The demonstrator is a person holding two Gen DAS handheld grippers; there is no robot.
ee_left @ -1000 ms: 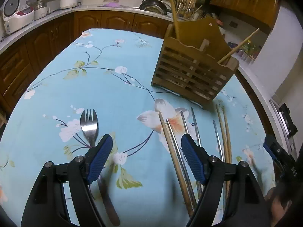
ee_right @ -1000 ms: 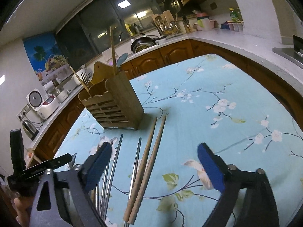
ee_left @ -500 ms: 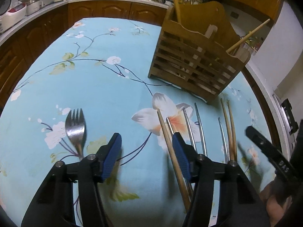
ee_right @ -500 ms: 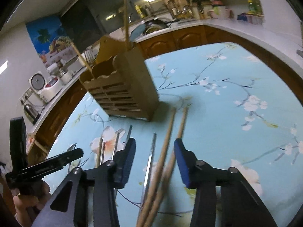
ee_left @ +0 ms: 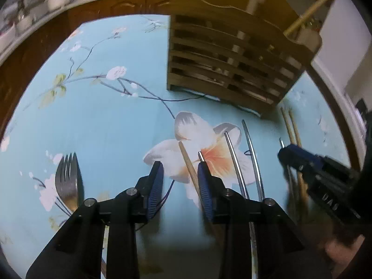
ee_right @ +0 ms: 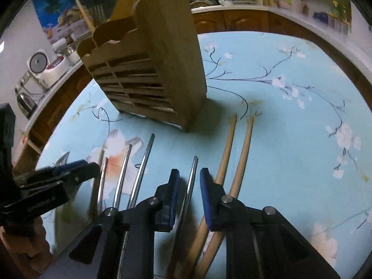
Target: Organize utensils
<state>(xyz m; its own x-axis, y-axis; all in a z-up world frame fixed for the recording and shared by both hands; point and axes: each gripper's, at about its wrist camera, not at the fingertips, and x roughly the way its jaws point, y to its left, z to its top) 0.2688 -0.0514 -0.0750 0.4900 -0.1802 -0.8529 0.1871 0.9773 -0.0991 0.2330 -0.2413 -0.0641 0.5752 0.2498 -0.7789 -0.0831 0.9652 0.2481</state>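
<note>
Jaws of the left gripper are closing, narrow, around a wooden chopstick with pads not yet touching; the right gripper is closing about a metal chopstick, not yet clamped. Both hang over a bench under a blue flowered cloth, with brown cabinets and a worktop behind. Chopsticks lie flat, side by side, long axes pointing toward the slatted wooden holder. A fork lies left, tines pointing away.

Dim indoor light, motion blur, fisheye edges
</note>
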